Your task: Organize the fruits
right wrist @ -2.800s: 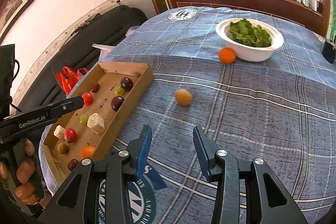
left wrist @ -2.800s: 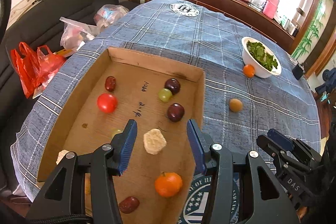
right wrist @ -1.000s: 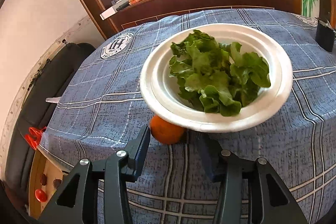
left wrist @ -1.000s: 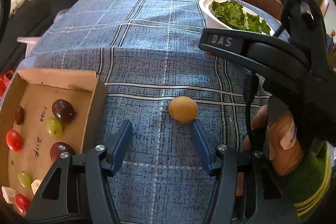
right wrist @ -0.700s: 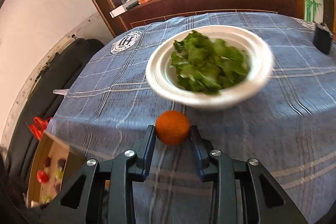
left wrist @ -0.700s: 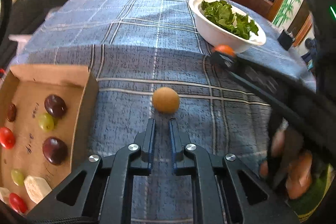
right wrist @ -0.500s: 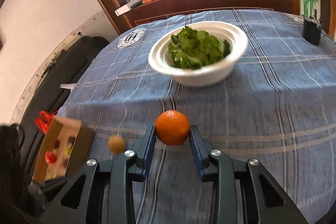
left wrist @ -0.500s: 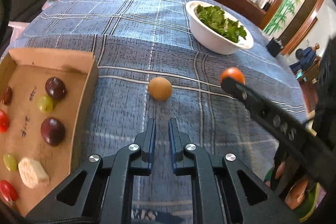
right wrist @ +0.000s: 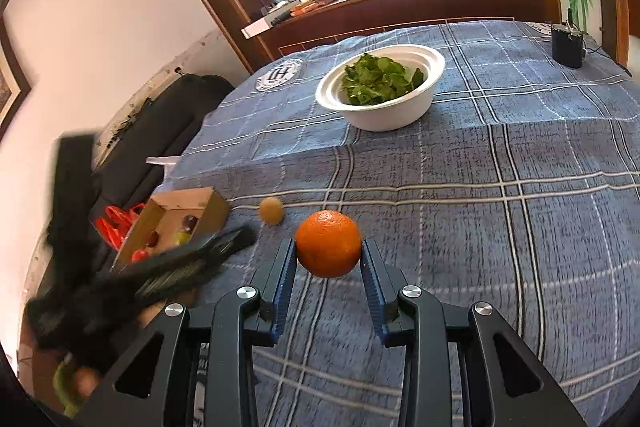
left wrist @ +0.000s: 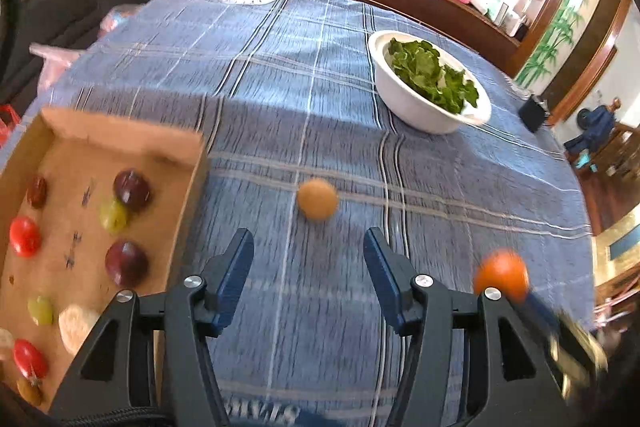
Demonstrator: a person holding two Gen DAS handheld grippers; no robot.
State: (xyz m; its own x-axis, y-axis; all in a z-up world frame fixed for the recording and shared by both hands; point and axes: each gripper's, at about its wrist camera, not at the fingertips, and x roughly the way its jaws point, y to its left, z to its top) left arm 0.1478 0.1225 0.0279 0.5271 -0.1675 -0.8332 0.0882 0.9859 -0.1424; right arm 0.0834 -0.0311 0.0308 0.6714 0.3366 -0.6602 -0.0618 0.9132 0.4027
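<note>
My right gripper is shut on an orange and holds it above the blue checked tablecloth; the same orange shows blurred at the lower right of the left wrist view. A small tan round fruit lies on the cloth just ahead of my left gripper, whose jaws are opening with nothing between them. The tan fruit sits beside the cardboard tray, which holds plums, grapes, cherry tomatoes and pale chunks. In the right wrist view the left gripper is a dark blur by the tray.
A white bowl of green leaves stands further back on the table; the same bowl is behind the orange. A dark small box sits at the far right edge. Red plastic bags lie on the black sofa beyond the tray.
The right gripper lifted the orange away from the bowl and carried it toward the tray side. The left gripper's jaws shut on nothing, then spread wide again behind the tan fruit.
</note>
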